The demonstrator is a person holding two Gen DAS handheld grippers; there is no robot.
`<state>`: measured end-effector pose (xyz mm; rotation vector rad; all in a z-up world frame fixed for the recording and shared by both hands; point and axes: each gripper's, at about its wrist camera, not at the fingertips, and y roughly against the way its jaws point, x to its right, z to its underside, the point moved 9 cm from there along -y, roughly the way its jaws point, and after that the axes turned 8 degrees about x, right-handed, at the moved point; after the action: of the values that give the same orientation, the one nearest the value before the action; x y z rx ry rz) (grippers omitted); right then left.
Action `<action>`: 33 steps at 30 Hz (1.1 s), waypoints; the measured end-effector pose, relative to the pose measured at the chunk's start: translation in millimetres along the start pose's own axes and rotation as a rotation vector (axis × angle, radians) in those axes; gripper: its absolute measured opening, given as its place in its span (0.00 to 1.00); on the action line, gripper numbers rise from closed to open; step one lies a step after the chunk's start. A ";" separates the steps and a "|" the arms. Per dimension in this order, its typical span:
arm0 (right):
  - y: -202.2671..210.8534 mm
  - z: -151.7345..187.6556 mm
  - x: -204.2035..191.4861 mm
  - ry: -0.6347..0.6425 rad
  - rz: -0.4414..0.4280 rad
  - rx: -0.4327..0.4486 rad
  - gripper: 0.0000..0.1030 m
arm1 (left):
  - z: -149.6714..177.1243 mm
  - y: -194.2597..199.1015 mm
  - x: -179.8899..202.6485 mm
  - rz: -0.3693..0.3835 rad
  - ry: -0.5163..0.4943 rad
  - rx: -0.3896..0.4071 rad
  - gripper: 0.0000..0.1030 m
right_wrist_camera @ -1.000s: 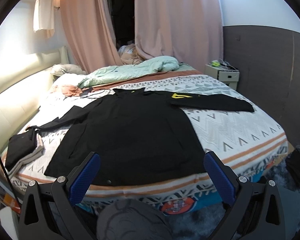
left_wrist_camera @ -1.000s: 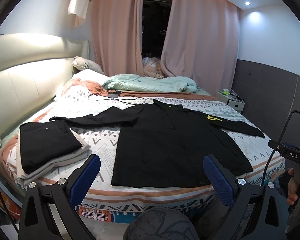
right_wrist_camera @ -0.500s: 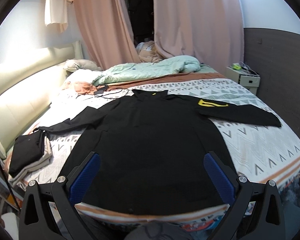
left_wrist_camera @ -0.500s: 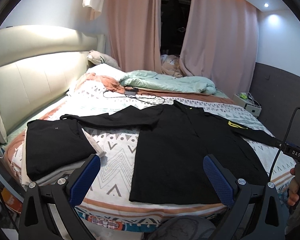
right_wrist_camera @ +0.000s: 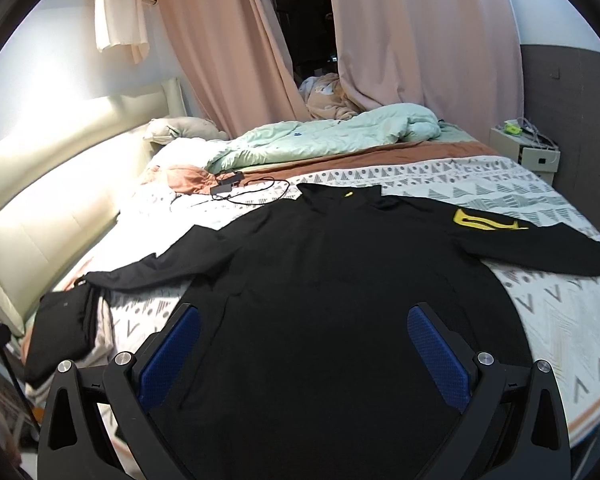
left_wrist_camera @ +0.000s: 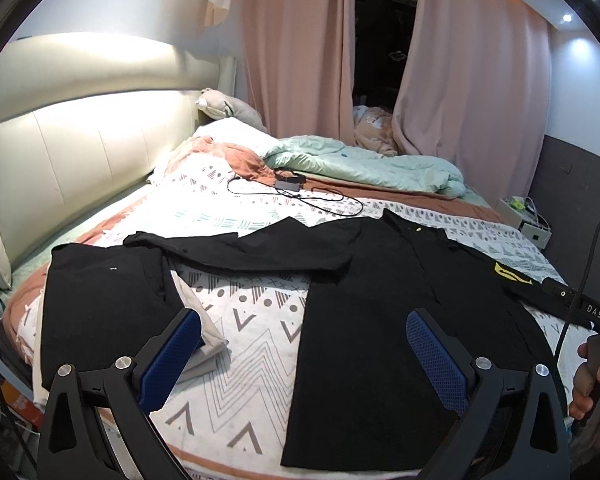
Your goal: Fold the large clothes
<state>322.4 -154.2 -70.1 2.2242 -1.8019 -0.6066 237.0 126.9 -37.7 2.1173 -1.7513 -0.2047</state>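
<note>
I hold my left gripper [left_wrist_camera: 304, 352] and right gripper [right_wrist_camera: 304, 352] with jaws apart and empty. Both have come in closer over the past second, so I judge the first fold is about to start. The long-sleeved black jacket [right_wrist_camera: 340, 280] lies flat on the patterned bedspread [left_wrist_camera: 256, 332], sleeves spread. Beyond, "DAS" [left_wrist_camera: 594, 312] reads on my right tool.

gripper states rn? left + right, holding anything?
Left gripper: open, empty, above the bed's near edge by the black shirt.
Right gripper: open, empty, over the shirt's lower body.
</note>
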 end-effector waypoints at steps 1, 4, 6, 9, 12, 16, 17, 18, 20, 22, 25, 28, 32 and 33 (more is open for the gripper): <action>-7.9 -1.0 -1.8 -0.004 -0.005 -0.002 1.00 | -1.0 -5.4 -2.3 -0.004 0.004 -0.001 1.00; -32.6 -4.8 -7.7 -0.030 -0.031 -0.005 1.00 | -5.8 -26.3 -13.1 -0.023 0.013 -0.013 0.98; -49.3 -5.8 -11.9 -0.049 -0.048 -0.009 0.98 | -9.9 -42.8 -22.0 -0.036 0.023 -0.024 0.95; -79.4 -7.4 -18.2 -0.072 -0.064 -0.029 0.90 | -16.7 -63.4 -39.1 -0.067 0.047 -0.032 0.93; -110.1 -6.7 -23.3 -0.091 -0.068 -0.057 0.86 | -23.1 -83.4 -59.4 -0.105 0.072 -0.049 0.93; -147.9 -5.1 -30.0 -0.095 -0.065 -0.088 0.86 | -30.5 -112.1 -86.5 -0.127 0.127 -0.091 0.92; -156.1 -4.7 -32.0 -0.089 -0.063 -0.095 0.86 | -33.4 -119.0 -94.0 -0.137 0.138 -0.095 0.92; -163.3 -4.2 -34.1 -0.087 -0.063 -0.102 0.86 | -35.8 -125.2 -100.3 -0.149 0.145 -0.098 0.91; -179.8 -2.2 -37.0 -0.086 -0.069 -0.118 0.84 | -40.9 -141.5 -115.2 -0.169 0.161 -0.109 0.88; -198.6 0.3 -40.9 -0.090 -0.075 -0.140 0.73 | -42.4 -156.0 -128.9 -0.183 0.177 -0.129 0.82; -223.2 2.2 -43.6 -0.101 -0.077 -0.164 0.65 | -43.8 -178.7 -153.7 -0.212 0.213 -0.153 0.77; -241.1 5.6 -51.0 -0.099 -0.098 -0.182 0.60 | -41.4 -204.5 -184.2 -0.245 0.257 -0.194 0.71; -266.3 8.3 -61.3 -0.073 -0.128 -0.211 0.51 | -35.4 -238.1 -219.8 -0.275 0.327 -0.250 0.64; -271.4 9.3 -63.2 -0.076 -0.137 -0.219 0.48 | -33.6 -243.7 -226.1 -0.281 0.347 -0.255 0.63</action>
<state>546.9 -30.4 -179.7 2.2135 -1.5400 -0.8819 423.4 388.8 -128.9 2.0558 -1.1669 -0.1185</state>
